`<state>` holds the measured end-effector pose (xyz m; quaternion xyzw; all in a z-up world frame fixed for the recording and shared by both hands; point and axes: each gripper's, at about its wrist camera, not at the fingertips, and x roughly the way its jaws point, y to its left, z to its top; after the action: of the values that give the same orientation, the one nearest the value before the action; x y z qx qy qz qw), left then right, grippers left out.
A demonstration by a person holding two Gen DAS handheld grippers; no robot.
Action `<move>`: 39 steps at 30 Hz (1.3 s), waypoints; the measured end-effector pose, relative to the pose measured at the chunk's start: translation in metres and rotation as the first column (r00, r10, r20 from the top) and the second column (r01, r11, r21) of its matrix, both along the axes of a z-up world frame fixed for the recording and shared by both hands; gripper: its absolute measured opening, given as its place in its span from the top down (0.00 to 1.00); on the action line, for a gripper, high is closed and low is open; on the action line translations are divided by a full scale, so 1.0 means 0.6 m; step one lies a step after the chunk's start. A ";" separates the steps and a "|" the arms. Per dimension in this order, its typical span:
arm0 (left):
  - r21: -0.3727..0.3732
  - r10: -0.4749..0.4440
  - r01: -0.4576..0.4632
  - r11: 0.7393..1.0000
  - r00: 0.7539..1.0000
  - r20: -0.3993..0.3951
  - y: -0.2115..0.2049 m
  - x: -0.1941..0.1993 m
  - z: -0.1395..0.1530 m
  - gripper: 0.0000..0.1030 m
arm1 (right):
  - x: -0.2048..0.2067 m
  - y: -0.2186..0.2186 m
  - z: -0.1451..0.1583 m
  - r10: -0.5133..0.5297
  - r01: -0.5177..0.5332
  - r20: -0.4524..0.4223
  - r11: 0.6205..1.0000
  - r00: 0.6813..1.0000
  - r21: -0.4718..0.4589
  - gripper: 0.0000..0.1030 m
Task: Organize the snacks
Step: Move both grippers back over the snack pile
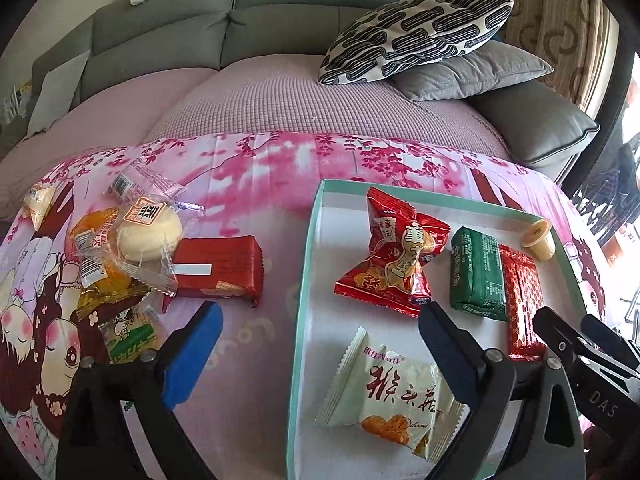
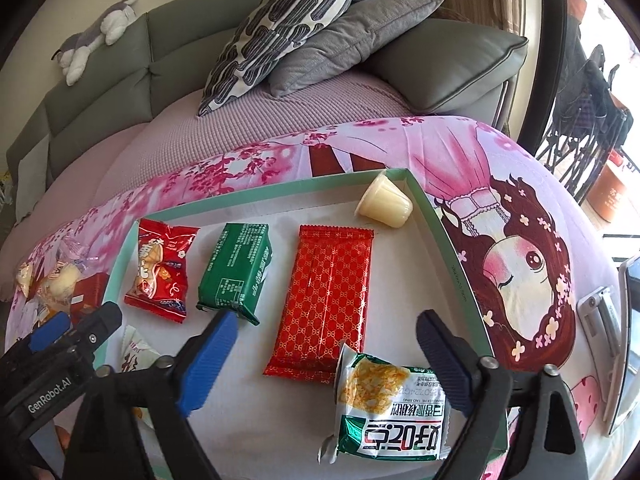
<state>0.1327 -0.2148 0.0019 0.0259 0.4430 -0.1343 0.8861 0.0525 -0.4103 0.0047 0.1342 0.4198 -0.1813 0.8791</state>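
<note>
A shallow teal-edged white box [image 1: 306,248] [image 2: 444,236] sits on a pink cartoon cloth. It holds a red puffed bag [image 1: 394,256] [image 2: 160,272], a green pack [image 1: 476,276] [image 2: 236,272], a red patterned bar [image 1: 522,300] [image 2: 326,304], a jelly cup [image 1: 538,240] [image 2: 384,200], a white pack [image 1: 388,400] and a green-white pack [image 2: 388,412]. Loose snacks lie left of the box: a red pack [image 1: 220,268] and a round bun [image 1: 148,232]. My left gripper [image 1: 320,344] is open over the box's left wall. My right gripper [image 2: 324,360] is open above the green-white pack.
A grey sofa [image 1: 160,28] with a patterned pillow [image 1: 420,36] [image 2: 276,28] and a grey cushion [image 1: 472,72] stands behind the table. A plush toy [image 2: 96,36] lies on the sofa back. A silver device [image 2: 600,312] lies at the right edge.
</note>
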 end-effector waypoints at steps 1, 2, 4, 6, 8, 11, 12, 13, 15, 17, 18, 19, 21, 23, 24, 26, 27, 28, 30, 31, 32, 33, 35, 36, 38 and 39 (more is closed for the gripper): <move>0.003 0.004 -0.004 1.000 1.000 0.008 0.001 -0.001 0.001 0.01 | -0.001 0.001 0.001 -0.001 0.001 0.008 1.000 1.000 0.002 0.00; 0.005 0.006 -0.006 1.000 1.000 0.016 0.002 -0.001 0.003 0.01 | 0.000 0.002 0.002 0.002 -0.002 0.013 1.000 1.000 0.008 0.00; 0.002 0.009 -0.009 1.000 1.000 0.030 0.004 -0.003 0.006 0.01 | 0.000 0.004 0.002 0.009 -0.010 0.022 1.000 1.000 0.023 0.00; -0.007 0.010 -0.009 1.000 0.999 0.038 0.006 -0.004 0.010 0.01 | 0.002 0.008 0.000 0.017 -0.017 0.019 1.000 1.000 0.021 0.00; -0.019 0.008 -0.008 1.000 0.999 0.040 0.008 -0.004 0.012 0.01 | 0.003 0.012 -0.002 0.024 -0.024 0.013 1.000 1.000 0.020 0.00; -0.027 0.010 -0.009 1.000 0.999 0.043 0.009 -0.005 0.013 0.01 | 0.006 0.017 -0.004 0.039 -0.039 0.008 0.999 0.999 0.032 0.00; -0.031 0.010 -0.008 0.999 0.999 0.046 0.010 -0.005 0.015 0.01 | 0.007 0.019 -0.004 0.042 -0.042 0.003 0.999 0.999 0.028 0.00; -0.036 0.010 -0.008 0.999 0.999 0.051 0.011 -0.006 0.016 0.01 | 0.008 0.022 -0.003 0.044 -0.044 -0.002 0.999 0.999 0.019 0.00; -0.032 0.017 -0.015 0.999 0.998 0.064 0.014 -0.008 0.020 0.01 | 0.009 0.028 -0.001 0.053 -0.052 -0.005 0.999 0.999 0.007 0.00; -0.021 0.022 -0.020 1.000 0.997 0.078 0.018 -0.008 0.025 0.01 | 0.010 0.033 0.000 0.065 -0.065 0.001 0.998 0.998 0.022 0.00; -0.011 0.029 -0.029 1.000 0.996 0.082 0.021 -0.008 0.027 0.01 | 0.012 0.035 -0.002 0.068 -0.068 -0.003 0.997 0.998 0.032 0.00; 0.001 0.039 -0.039 0.999 0.996 0.083 0.023 -0.007 0.028 0.01 | 0.014 0.038 -0.003 0.070 -0.069 -0.006 0.997 0.998 0.037 0.00; 0.030 0.053 -0.056 0.998 0.995 0.088 0.028 -0.006 0.029 0.01 | 0.016 0.045 -0.004 0.075 -0.074 -0.008 0.997 0.997 0.030 0.00; 0.060 0.072 -0.078 0.995 0.993 0.095 0.033 -0.005 0.029 0.01 | 0.017 0.052 -0.002 0.070 -0.070 -0.011 0.998 0.997 0.005 0.00; 0.068 0.083 -0.090 0.994 0.992 0.098 0.036 -0.004 0.029 0.01 | 0.018 0.056 -0.001 0.058 -0.058 -0.018 0.998 0.998 -0.016 0.00; 0.068 0.101 -0.108 0.992 0.990 0.096 0.046 -0.002 0.029 0.01 | 0.016 0.062 0.003 0.040 -0.041 -0.014 0.998 0.999 -0.052 0.00; 0.064 0.109 -0.115 0.991 0.990 0.091 0.050 -0.001 0.029 0.01 | 0.015 0.063 0.003 0.043 -0.043 -0.005 0.998 0.999 -0.047 0.00; 0.063 0.118 -0.124 0.990 0.989 0.088 0.055 0.000 0.028 0.01 | 0.015 0.062 0.003 0.045 -0.045 0.001 0.999 0.999 -0.029 0.00; 0.068 0.140 -0.146 0.987 0.986 0.086 0.063 0.001 0.028 0.01 | 0.014 0.060 0.001 0.037 -0.037 0.007 0.999 0.999 -0.001 0.00; 0.072 0.151 -0.158 0.985 0.985 0.087 0.066 0.001 0.028 0.01 | 0.015 0.060 -0.001 0.028 -0.028 -0.001 1.000 1.000 -0.003 0.00; 0.073 0.161 -0.168 0.983 0.983 0.087 0.070 0.001 0.028 0.01 | 0.016 0.062 -0.001 0.019 -0.020 -0.009 1.000 1.000 -0.015 0.00; 0.071 0.168 -0.174 0.982 0.982 0.087 0.073 0.001 0.029 0.01 | 0.017 0.064 -0.001 0.011 -0.012 -0.016 1.000 1.000 -0.028 0.00; 0.063 0.180 -0.185 0.981 0.980 0.080 0.081 0.001 0.030 0.01 | 0.018 0.071 -0.001 -0.003 0.002 -0.026 0.998 1.000 -0.065 0.00; 0.060 0.186 -0.191 0.980 0.980 0.075 0.085 0.002 0.030 0.01 | 0.018 0.076 0.000 -0.006 0.004 -0.030 0.996 1.000 -0.084 0.00; 0.054 0.194 -0.198 0.979 0.979 0.068 0.094 0.002 0.032 0.01 | 0.019 0.083 0.001 -0.007 0.004 -0.034 0.995 0.999 -0.099 0.00; 0.055 0.196 -0.199 0.978 0.978 0.065 0.098 0.002 0.032 0.01 | 0.020 0.086 0.002 -0.002 -0.001 -0.036 0.995 0.999 -0.095 0.00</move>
<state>0.1338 -0.1558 0.0213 0.0128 0.4206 -0.0312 0.9066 0.0644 -0.3588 0.0057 0.0889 0.4266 -0.2037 0.8767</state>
